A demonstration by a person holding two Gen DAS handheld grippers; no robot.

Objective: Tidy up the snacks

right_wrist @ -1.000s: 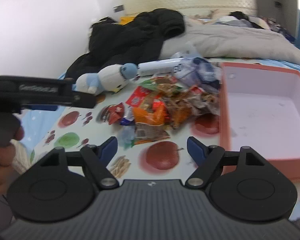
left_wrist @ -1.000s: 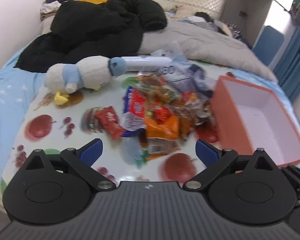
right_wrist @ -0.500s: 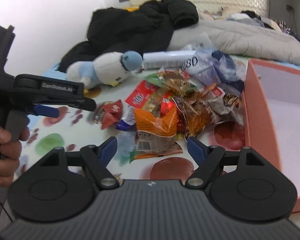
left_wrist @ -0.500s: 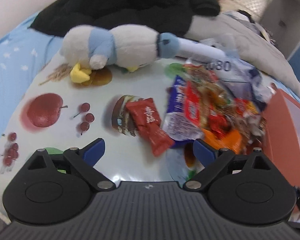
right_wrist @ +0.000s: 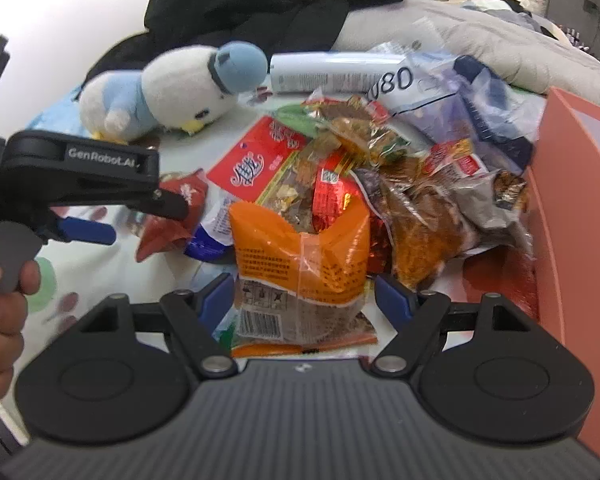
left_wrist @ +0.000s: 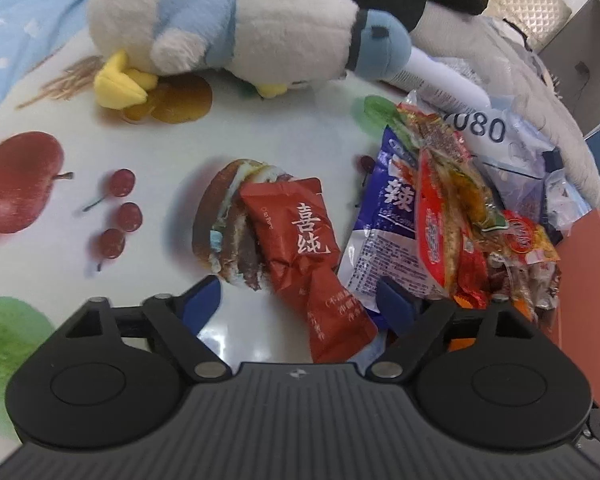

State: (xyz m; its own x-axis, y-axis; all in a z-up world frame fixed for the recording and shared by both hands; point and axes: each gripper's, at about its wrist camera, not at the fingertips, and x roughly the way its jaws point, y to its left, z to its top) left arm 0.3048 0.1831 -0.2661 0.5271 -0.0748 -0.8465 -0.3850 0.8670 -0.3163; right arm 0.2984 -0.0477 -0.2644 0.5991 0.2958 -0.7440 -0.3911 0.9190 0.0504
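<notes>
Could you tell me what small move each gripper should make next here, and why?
Probably finish closing the left gripper on the red packet. That packet lies between its jaws, which are closing but not yet pressing on it. The right gripper is open astride the orange packet, so it could likely close next. The pink box waits at the right.

left hand-held gripper [left_wrist: 300, 300] closing, right hand-held gripper [right_wrist: 304, 294] agape

Red pkt [left_wrist: 300, 240], orange pkt [right_wrist: 300, 248], fruit-print cloth [left_wrist: 172, 152]
</notes>
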